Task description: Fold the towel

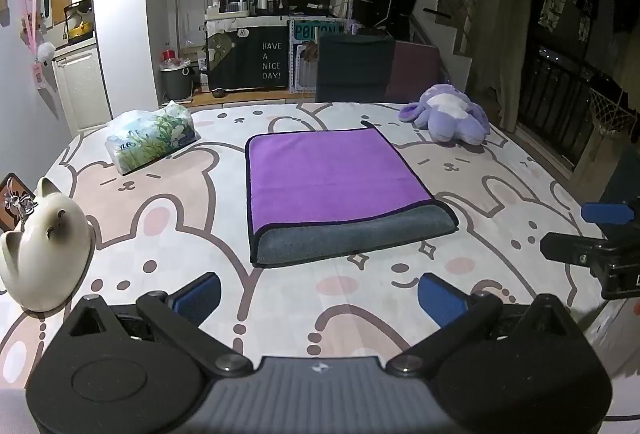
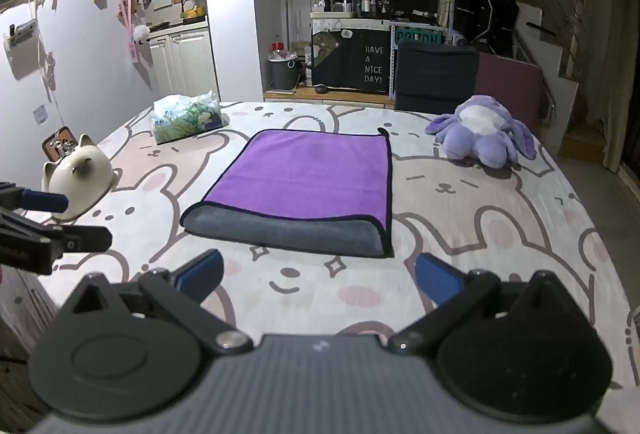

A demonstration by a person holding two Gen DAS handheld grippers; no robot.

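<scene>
A purple towel (image 1: 332, 177) with a grey underside lies folded over on the bunny-print table (image 1: 160, 218), its grey fold edge nearest me. It also shows in the right wrist view (image 2: 308, 181). My left gripper (image 1: 320, 300) is open and empty, hovering short of the towel's near edge. My right gripper (image 2: 318, 278) is open and empty, also short of the near edge. The right gripper's fingers (image 1: 608, 211) show at the right edge of the left wrist view. The left gripper's fingers (image 2: 44, 199) show at the left edge of the right wrist view.
A tissue pack (image 1: 150, 135) lies at the back left. A purple plush toy (image 1: 448, 119) lies at the back right. A white ceramic cat (image 1: 44, 246) stands at the table's left edge. A dark chair (image 1: 354, 67) stands behind the table.
</scene>
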